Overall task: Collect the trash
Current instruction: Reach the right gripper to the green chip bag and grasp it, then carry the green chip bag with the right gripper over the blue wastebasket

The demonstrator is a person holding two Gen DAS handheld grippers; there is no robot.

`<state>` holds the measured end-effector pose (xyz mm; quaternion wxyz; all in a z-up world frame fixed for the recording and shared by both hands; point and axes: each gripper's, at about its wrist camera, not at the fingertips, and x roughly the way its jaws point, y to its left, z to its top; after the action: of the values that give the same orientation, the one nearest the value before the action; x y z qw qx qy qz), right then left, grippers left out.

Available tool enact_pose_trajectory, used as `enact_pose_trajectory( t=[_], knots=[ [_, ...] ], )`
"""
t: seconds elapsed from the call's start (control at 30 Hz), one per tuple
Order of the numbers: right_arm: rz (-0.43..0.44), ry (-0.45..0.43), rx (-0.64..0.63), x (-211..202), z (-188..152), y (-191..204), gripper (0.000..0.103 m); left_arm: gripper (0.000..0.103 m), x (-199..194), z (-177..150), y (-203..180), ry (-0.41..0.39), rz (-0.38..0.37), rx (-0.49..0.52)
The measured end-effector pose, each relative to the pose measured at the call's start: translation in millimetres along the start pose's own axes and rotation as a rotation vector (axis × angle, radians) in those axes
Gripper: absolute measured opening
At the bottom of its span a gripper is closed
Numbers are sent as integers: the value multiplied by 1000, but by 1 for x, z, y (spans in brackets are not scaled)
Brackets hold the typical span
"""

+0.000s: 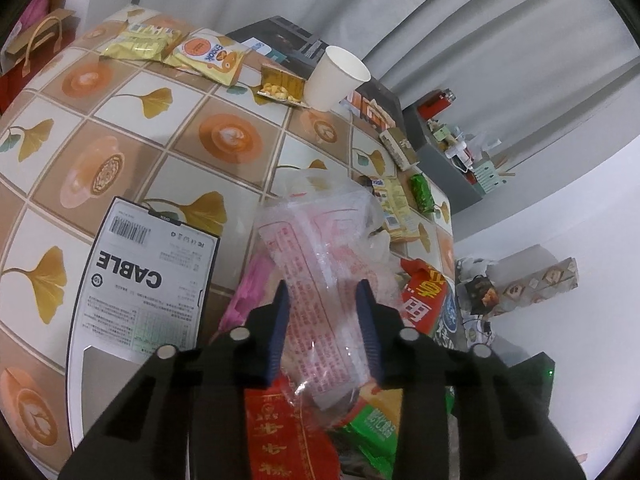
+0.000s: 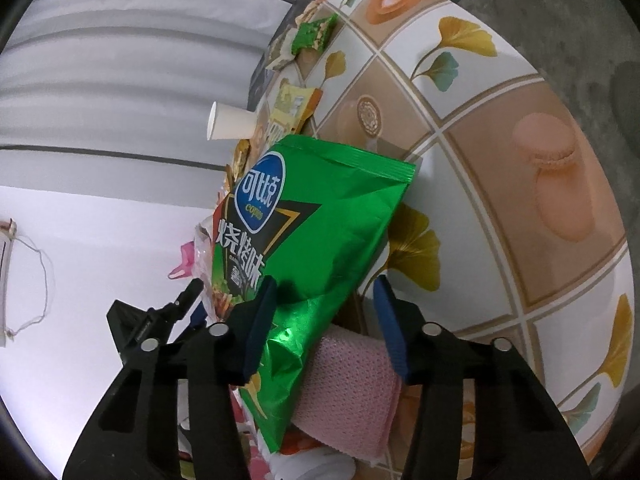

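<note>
Trash fills both my claws. Between the fingers of my left claw sits a clear plastic bag printed in red, the pads pressing its sides, clenched on it. Beside it on the desk lies a white CABLE box; well beyond stands a paper cup. My right claw straddles a green chip bag; whether it grips, I cannot tell.

table | on it: paper cup; CABLE box; snack wrappers
</note>
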<state>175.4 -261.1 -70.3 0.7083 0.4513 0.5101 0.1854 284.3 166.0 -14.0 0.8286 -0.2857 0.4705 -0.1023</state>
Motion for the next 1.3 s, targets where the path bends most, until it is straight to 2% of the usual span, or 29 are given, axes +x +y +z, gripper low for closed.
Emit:
enact_pose_trajectory(
  t=[0.23,0.43,0.57,0.73,0.9,1.07,1.2,1.3],
  knots=[
    [11,-6,21,-3,-1,-2,24,23,-9,-2,-1,-28,-33,8],
    [33,-10,34,-6,-2,-5,22,16,-21,-4,-2,-63,-96,14],
    [43,-18,37,-7,-3,-5,23,14,-24,-5,-1,-73,-93,26],
    [100,-42,94,-14,-1,-16,44,14,-24,-6,0,-69,-79,35],
    [166,-57,161,-15,8,-29,50,14,-23,-6,-1,-68,-68,53],
    [229,-10,188,-4,10,-29,50,14,-20,-7,-4,-58,-68,60],
    [223,16,173,4,5,-25,50,14,-18,-8,-4,-53,-67,62],
    [209,18,153,5,3,-20,39,14,-18,-7,-4,-53,-66,63]
  ],
)
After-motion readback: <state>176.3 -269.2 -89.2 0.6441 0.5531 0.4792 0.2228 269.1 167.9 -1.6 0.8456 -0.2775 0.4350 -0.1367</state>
